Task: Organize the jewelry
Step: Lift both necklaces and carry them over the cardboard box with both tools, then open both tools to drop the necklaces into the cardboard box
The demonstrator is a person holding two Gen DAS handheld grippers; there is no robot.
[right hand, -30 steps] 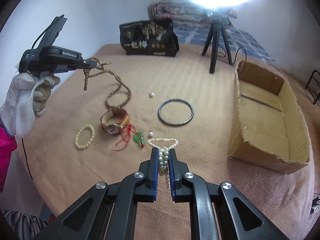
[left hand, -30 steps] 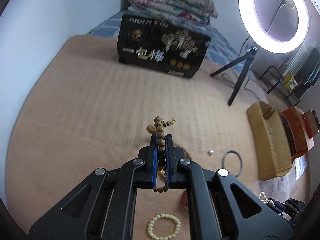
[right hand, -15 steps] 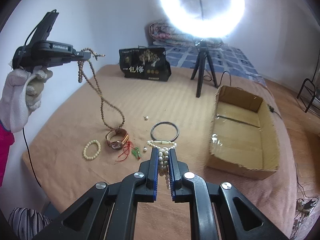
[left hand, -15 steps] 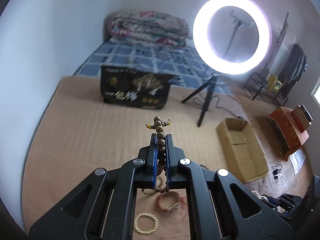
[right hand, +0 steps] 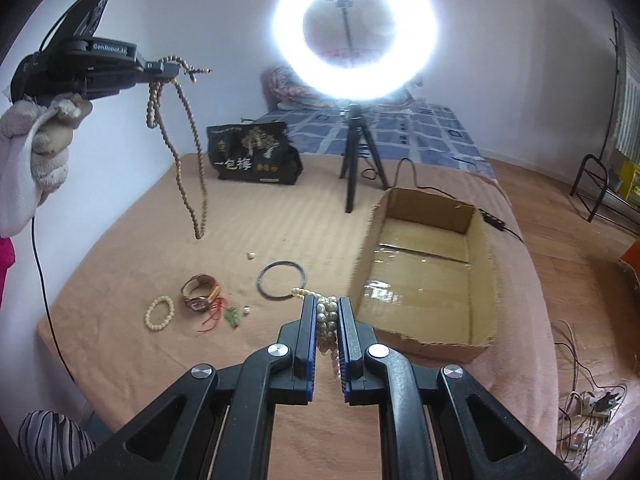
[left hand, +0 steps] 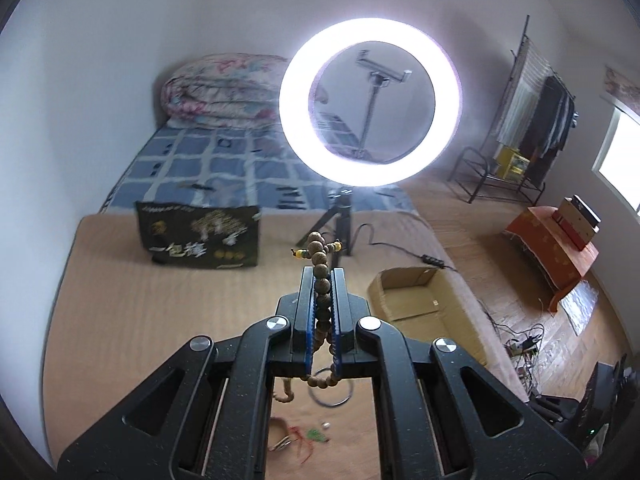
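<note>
My left gripper (left hand: pixel 322 273) is shut on a long brown wooden bead necklace (left hand: pixel 320 280). In the right wrist view the left gripper (right hand: pixel 168 69) is raised high at the upper left, and the bead necklace (right hand: pixel 192 184) hangs free of the tan cloth (right hand: pixel 280 216). My right gripper (right hand: pixel 325 302) is shut on a white pearl necklace (right hand: pixel 326 320), just left of an open cardboard box (right hand: pixel 432 268). On the cloth lie a black bangle (right hand: pixel 281 280), a wristwatch (right hand: pixel 200 292), a cream bead bracelet (right hand: pixel 159 312), a green pendant on red cord (right hand: pixel 231 316) and two loose pearls (right hand: pixel 251 255).
A lit ring light on a tripod (right hand: pixel 354 40) stands behind the cloth, next to a black printed bag (right hand: pixel 252 154). A bed with a folded quilt (left hand: pixel 224 92) is beyond. A power cable (right hand: pixel 494 220) runs by the box. Wooden floor lies to the right.
My left gripper has risen higher with the bead necklace, lifting its lower end off the cloth. My right gripper has moved up and toward the cardboard box with the pearl necklace.
</note>
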